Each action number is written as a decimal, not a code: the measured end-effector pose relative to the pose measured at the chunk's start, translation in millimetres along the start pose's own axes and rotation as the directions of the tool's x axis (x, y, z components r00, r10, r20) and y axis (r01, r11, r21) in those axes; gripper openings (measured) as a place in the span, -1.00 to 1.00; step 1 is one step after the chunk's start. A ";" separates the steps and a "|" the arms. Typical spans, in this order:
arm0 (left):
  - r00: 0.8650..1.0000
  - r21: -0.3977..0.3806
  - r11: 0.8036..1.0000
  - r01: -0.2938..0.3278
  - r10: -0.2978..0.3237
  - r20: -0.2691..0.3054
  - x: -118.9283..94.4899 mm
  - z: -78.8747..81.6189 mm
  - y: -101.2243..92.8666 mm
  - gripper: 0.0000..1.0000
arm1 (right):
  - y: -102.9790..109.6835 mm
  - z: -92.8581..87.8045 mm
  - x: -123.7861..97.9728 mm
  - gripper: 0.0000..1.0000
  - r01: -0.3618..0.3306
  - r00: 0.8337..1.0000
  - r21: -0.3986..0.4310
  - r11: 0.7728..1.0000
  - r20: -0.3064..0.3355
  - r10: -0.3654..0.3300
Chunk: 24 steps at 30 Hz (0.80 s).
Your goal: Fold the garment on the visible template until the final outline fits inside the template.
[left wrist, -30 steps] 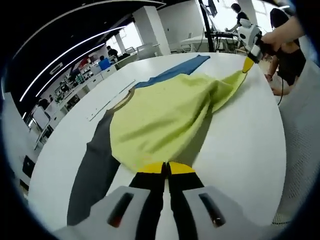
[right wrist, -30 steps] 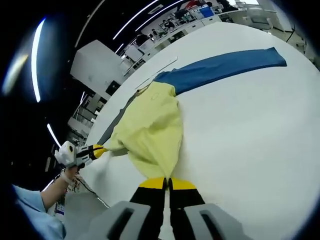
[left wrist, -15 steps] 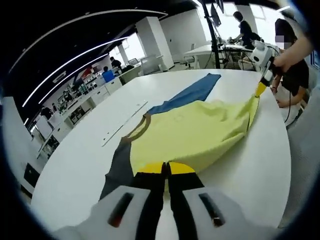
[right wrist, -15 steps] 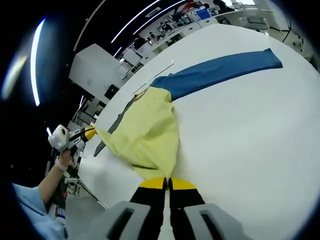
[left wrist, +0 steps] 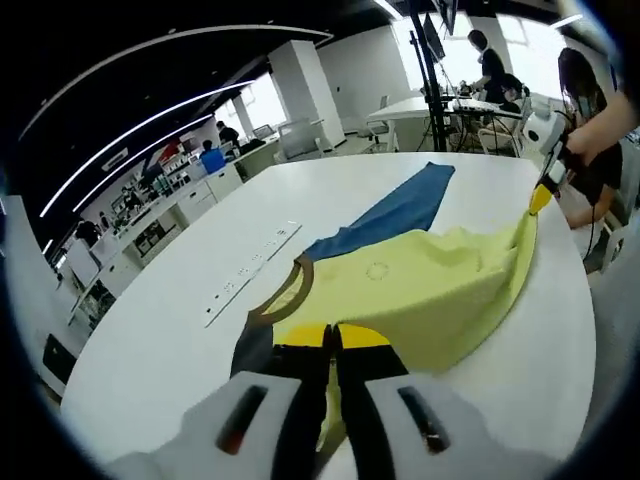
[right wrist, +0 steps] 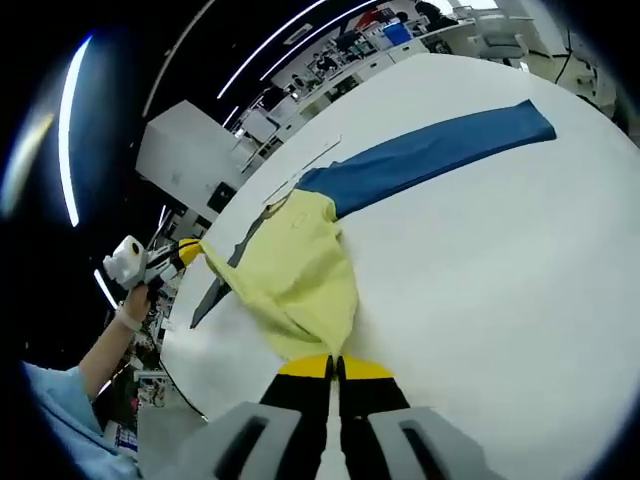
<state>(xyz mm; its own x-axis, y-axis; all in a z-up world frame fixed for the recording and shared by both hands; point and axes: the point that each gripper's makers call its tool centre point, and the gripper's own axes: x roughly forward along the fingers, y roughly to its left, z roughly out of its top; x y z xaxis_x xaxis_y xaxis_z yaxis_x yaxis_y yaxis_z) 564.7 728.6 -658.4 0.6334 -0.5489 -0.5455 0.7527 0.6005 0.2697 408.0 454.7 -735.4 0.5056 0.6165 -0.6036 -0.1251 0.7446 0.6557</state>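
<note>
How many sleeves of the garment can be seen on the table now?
2. The blue sleeve lies flat, stretched across the white table. The dark grey sleeve shows only partly beside the lifted yellow body; the rest is hidden.

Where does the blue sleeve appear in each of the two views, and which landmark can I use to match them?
Left gripper view: the blue sleeve runs from the centre toward the upper right, beyond the yellow body.
Right gripper view: the blue sleeve stretches from the centre to the upper right across the white table.
Shared landmark: the brown collar, seen at where sleeve meets yellow.
</note>
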 end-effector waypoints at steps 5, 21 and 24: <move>0.999 -0.008 1.000 0.025 -0.025 -0.033 26.0 -6.6 2.8 -1.00 | -3.4 0.4 1.3 -1.00 0.001 1.000 0.024 1.000 0.008 -0.001; 0.993 -0.135 0.991 0.009 -0.024 -0.117 61.5 -29.9 5.9 -1.00 | -8.0 -7.2 3.0 -1.00 0.002 1.000 0.067 0.998 0.005 -0.002; 0.995 -0.150 0.989 0.011 -0.026 -0.097 59.5 -27.3 5.2 -1.00 | -7.7 -8.7 4.2 -1.00 0.000 1.000 0.074 0.997 0.004 0.000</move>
<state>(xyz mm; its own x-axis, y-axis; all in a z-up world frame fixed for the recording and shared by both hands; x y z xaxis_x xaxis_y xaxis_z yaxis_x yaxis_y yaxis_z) 601.4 714.8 -711.1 0.5931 -0.5056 -0.6266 0.7243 0.6749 0.1410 403.6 453.8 -747.0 0.5090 0.6152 -0.6020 -0.0620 0.7237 0.6873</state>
